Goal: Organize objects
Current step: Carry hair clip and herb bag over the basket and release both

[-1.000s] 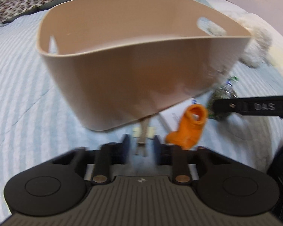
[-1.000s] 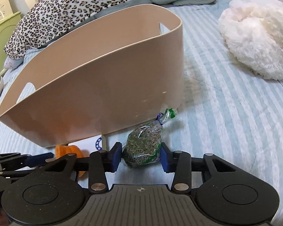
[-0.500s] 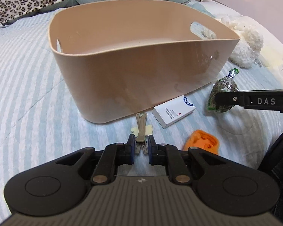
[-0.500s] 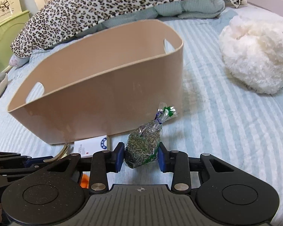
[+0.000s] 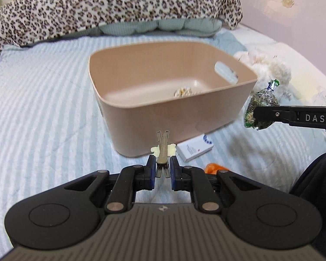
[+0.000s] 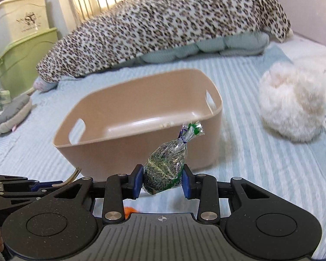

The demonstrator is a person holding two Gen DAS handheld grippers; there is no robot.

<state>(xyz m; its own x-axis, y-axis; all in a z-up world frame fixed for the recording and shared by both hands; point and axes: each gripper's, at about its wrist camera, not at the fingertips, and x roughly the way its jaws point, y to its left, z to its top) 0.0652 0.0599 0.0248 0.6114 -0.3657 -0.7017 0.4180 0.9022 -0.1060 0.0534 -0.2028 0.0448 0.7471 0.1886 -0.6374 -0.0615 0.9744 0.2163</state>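
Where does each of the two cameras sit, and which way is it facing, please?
Left wrist: on the left gripper, looking forward and down at the beige bin; its fingers pinch a hair clip; a hand shows at the right edge.
Right wrist: on the right gripper, facing the bin from farther right; its fingers clamp a sachet.
Shared: the bin, the leopard blanket, each other's gripper.

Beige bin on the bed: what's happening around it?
A person is tidying small items into the beige bin. The left tool is shut on a tan hair clip; the right tool grips a clear bag of dried herbs. A white box and an orange item lie on the striped bedspread.
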